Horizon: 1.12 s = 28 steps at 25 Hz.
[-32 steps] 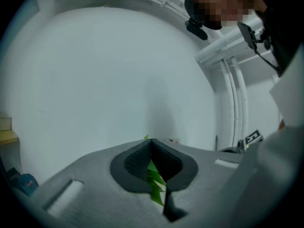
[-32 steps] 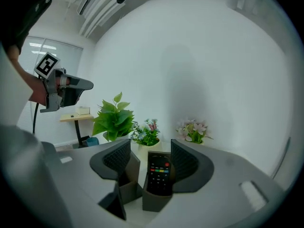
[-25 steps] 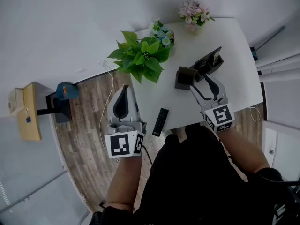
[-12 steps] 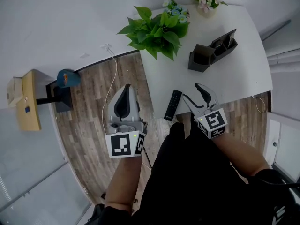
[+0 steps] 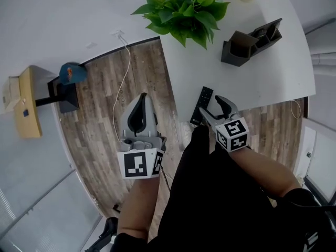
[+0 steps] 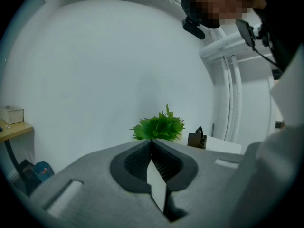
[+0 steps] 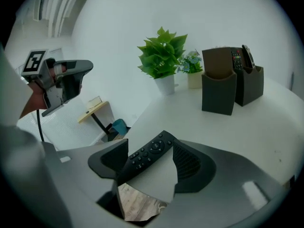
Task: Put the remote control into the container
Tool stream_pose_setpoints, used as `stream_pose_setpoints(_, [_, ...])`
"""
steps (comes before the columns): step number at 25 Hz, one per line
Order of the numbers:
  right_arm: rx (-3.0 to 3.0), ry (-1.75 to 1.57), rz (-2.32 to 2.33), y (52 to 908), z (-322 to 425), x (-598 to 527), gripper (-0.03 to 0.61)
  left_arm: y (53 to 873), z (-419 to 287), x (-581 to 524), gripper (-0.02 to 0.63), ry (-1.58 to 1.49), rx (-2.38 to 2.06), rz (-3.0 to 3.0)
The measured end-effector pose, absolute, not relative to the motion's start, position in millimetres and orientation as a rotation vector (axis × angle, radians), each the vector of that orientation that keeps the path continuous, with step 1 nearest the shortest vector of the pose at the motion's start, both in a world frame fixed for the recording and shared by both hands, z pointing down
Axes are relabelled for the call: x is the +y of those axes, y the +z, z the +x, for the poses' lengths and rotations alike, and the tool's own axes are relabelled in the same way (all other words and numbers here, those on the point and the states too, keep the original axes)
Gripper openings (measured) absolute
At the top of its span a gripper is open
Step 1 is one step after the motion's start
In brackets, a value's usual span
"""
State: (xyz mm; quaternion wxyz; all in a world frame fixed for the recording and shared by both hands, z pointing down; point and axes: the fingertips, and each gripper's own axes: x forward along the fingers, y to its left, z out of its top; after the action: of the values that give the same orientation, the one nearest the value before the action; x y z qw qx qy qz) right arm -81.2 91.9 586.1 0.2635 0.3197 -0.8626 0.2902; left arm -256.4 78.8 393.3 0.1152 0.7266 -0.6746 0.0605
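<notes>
Grey plastic is pressing on grey plastic at the left gripper. Its own view is showing the jaws fully together with nothing between them, which the head view is not making plain. The head view is instead placing it over the wooden floor, off the 9 o'clock side of the white table.

The remote control is lying flat, buttons up, at the table's near edge. In the head view its long axis is running from 7 to 1 o'clock, and the far end is pointing toward the container at 1 o'clock.

The right gripper is opening wide and is gripping nothing. Its view is showing the remote control slanting between the jaws, nearer the left pad, with the right pad clear of it. Only that view is showing a second remote standing upright in the container.
</notes>
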Motion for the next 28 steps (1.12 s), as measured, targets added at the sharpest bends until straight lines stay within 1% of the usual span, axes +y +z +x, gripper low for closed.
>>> stream_pose_setpoints(3, [-2.270, 0.873, 0.895, 600, -83, 92, 0.326, 400, -263, 83, 0.000, 0.175, -1.983, 2.107])
stream_pose_setpoints(10, [-2.217, 0.846, 0.870, 617, -101, 86, 0.331, 411, -286, 94, 0.000, 0.173, -2.022, 2.037])
stream_pose_setpoints(14, [-2.183, 0.727, 0.870, 622, -105, 81, 0.309, 413, -299, 98, 0.000, 0.170, -2.048, 2.003])
stream_pose_setpoints(23, [-2.157, 0.503, 0.784, 629, -119, 74, 0.306, 417, -314, 103, 0.000, 0.139, -2.078, 1.952])
stream_pose_setpoints(26, [-2.164, 0.442, 0.742, 628, -124, 74, 0.295, 418, -317, 106, 0.000, 0.136, -2.087, 1.939])
stream_pose_setpoints(28, [-2.181, 0.411, 0.691, 628, -129, 75, 0.273, 418, -318, 107, 0.000, 0.137, -2.088, 1.934])
